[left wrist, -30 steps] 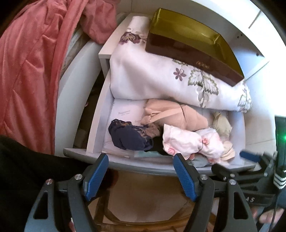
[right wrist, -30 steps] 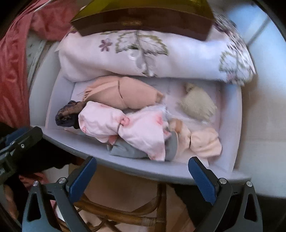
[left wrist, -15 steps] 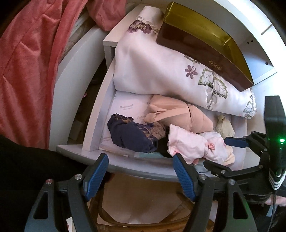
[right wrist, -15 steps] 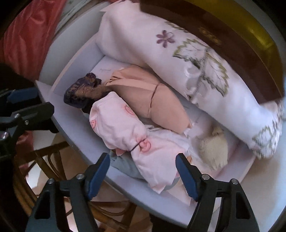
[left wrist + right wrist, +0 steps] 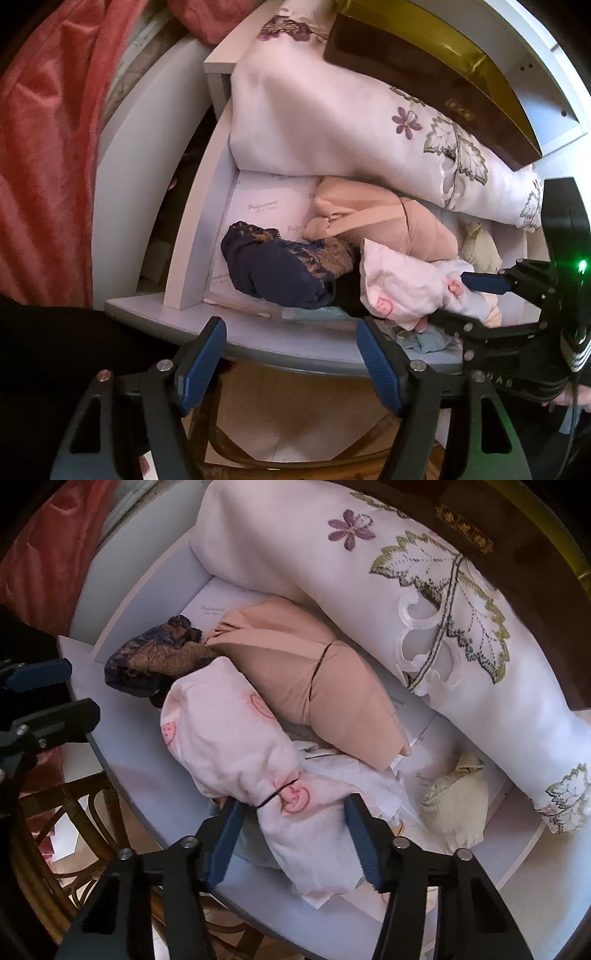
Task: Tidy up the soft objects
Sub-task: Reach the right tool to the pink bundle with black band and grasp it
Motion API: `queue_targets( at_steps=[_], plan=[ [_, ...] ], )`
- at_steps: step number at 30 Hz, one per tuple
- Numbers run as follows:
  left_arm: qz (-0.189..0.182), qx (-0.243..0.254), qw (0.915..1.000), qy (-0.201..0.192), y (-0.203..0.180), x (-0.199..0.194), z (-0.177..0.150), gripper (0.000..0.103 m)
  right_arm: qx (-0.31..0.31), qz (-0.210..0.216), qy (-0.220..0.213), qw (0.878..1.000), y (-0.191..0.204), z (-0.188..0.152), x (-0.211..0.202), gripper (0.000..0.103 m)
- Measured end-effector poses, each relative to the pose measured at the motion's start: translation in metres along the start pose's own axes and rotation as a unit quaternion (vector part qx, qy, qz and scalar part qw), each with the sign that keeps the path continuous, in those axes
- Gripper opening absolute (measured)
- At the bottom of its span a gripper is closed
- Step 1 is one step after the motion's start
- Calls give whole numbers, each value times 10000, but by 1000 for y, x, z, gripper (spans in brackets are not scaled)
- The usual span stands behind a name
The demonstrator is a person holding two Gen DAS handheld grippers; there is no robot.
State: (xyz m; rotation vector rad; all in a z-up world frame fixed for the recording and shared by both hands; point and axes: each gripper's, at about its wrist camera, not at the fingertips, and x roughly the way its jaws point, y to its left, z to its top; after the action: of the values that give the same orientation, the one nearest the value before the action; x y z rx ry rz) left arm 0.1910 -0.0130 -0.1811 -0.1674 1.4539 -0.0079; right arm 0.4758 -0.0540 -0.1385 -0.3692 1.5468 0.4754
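An open white drawer [image 5: 295,343] holds several soft items. A pink printed bundle [image 5: 236,746], tied with a black band, lies at the front. My right gripper [image 5: 293,805] points down over its tied end. Its jaws are closing with the bundle between them, and the left pad stands a little off the cloth. A navy lace garment [image 5: 273,269] lies at the left and a beige garment [image 5: 373,218] behind. A small cream piece [image 5: 454,805] sits at the right. My left gripper [image 5: 291,332] hangs open over the drawer's front rim, holding nothing.
Folded white embroidered bedding [image 5: 332,122] fills the back of the drawer, with a brown and gold box [image 5: 424,62] on top. Red velvet cloth [image 5: 48,147] hangs at the left. A wicker chair [image 5: 295,454] stands under the drawer front. Pale blue cloth [image 5: 421,338] lies under the bundle.
My right gripper has come down, rolled, and narrowed its jaws around the pink bundle's tied end. My left gripper has sunk slightly toward the drawer front and stays open.
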Motion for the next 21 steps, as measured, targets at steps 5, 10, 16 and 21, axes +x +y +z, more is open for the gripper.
queue_targets(
  at_steps=[5, 10, 16, 21],
  plan=[
    [54, 307, 9995, -23, -9, 0, 0, 69, 250, 159, -86, 9995, -7, -1, -5, 36],
    [140, 719, 9973, -84, -22, 2, 4, 69, 449, 229, 30, 9987, -9, -5, -2, 38],
    [36, 477, 9988, -33, -10, 2, 4, 68, 226, 220, -44, 9995, 1, -1, 5, 60],
    [-7, 538, 9985, 22, -12, 6, 4, 68, 161, -67, 39, 9998, 5, 1, 14, 38]
  ],
)
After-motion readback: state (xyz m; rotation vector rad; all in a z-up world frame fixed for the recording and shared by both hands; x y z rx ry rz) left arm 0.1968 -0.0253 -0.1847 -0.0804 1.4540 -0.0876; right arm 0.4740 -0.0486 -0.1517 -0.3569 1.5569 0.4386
